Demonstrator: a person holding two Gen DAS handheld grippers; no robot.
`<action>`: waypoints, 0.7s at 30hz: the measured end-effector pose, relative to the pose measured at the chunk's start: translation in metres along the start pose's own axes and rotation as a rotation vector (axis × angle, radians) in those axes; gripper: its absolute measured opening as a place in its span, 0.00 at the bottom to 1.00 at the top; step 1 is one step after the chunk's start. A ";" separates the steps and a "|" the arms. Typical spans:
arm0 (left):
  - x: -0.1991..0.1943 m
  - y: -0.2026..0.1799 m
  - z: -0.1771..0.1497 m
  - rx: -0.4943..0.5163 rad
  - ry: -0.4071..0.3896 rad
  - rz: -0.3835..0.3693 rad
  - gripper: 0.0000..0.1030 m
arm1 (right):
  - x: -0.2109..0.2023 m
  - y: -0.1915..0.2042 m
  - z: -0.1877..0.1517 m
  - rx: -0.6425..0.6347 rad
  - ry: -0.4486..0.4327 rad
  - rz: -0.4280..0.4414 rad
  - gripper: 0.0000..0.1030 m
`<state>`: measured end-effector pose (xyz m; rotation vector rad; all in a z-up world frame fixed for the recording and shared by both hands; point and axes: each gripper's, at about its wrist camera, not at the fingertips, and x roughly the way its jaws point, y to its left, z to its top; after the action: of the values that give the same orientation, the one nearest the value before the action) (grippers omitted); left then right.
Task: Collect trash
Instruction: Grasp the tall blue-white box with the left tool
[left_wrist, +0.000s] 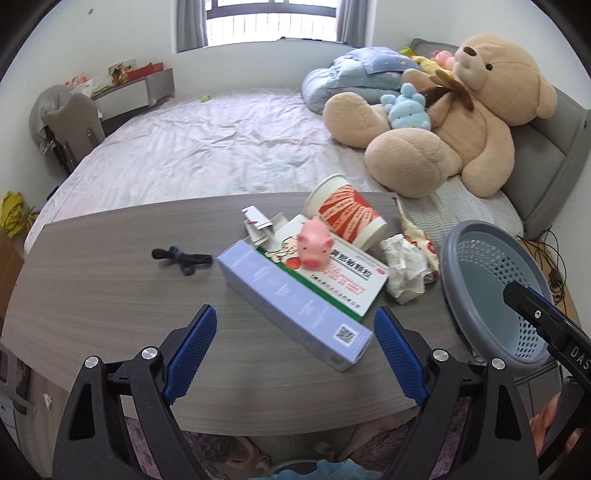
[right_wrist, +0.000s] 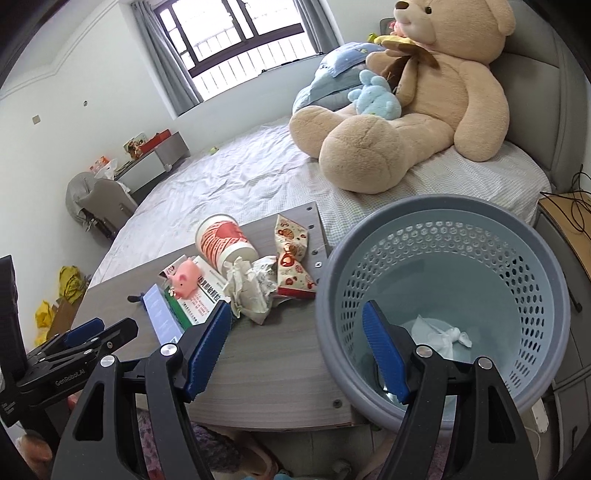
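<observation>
Toy pig (left_wrist: 313, 246) on boxes, basket (right_wrist: 443, 221) right, tissue (right_wrist: 441, 334) perhaps inside

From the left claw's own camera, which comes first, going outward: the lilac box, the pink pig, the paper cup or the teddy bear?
1. Lilac box, right between the left claw's tips.
2. Pink pig, on the medicine box behind it.
3. Paper cup, lying at the table's far edge.
4. Teddy bear, on the bed, upper right.

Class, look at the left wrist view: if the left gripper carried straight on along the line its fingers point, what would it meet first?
Most likely the long lavender box, which lies between the left gripper's open fingers, its near end closest. Depth is uncertain in the fisheye view, so the table might be touched first.
</observation>
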<state>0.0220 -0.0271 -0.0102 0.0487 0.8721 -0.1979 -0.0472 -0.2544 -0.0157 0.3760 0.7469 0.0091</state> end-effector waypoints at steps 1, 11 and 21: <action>0.002 0.002 -0.001 -0.005 0.005 0.005 0.83 | 0.001 0.001 -0.001 -0.002 0.004 0.002 0.68; 0.025 -0.017 -0.004 -0.004 0.041 -0.012 0.83 | 0.005 0.005 -0.004 -0.002 0.024 0.006 0.68; 0.056 -0.032 -0.014 0.041 0.091 0.029 0.83 | 0.000 0.006 -0.003 0.001 0.022 -0.010 0.68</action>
<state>0.0403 -0.0652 -0.0609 0.1097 0.9572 -0.1876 -0.0488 -0.2480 -0.0158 0.3738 0.7701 0.0033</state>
